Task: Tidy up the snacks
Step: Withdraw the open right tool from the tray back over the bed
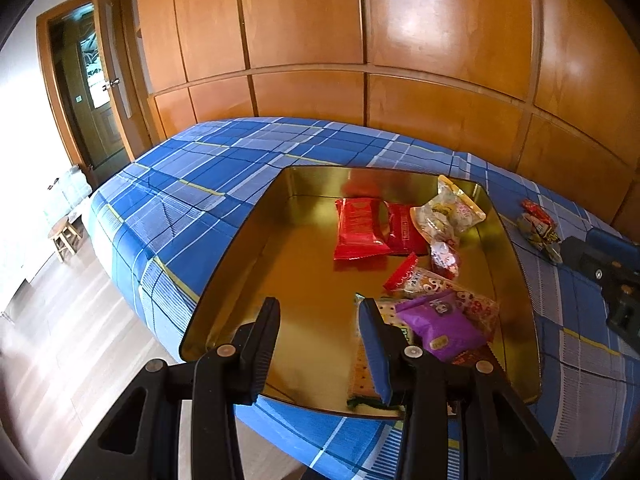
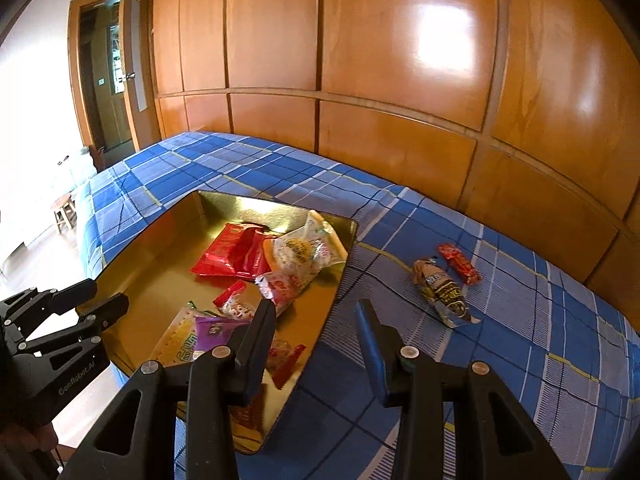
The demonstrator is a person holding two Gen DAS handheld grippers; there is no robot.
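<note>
A shallow gold tin tray [image 1: 248, 240] [image 2: 160, 256] lies on a blue plaid bed cover. It holds several snack packets: a red one [image 1: 358, 228] [image 2: 224, 254], a pale one [image 1: 448, 210] [image 2: 304, 250] and a purple one [image 1: 440, 324] [image 2: 216, 330]. Two packets lie on the cover right of the tray: a brown-and-yellow one [image 2: 444, 292] [image 1: 538, 236] and a small red one [image 2: 460, 263]. My left gripper [image 1: 320, 312] is open and empty above the tray's near edge. My right gripper [image 2: 314, 316] is open and empty above the tray's right edge.
The blue plaid bed cover [image 1: 192, 184] [image 2: 520, 340] spreads around the tray. Wooden wardrobe panels [image 1: 440, 60] stand behind the bed. A doorway [image 1: 88, 96] and a small wooden stool [image 1: 66, 236] are at the left. The other gripper shows at each view's edge.
</note>
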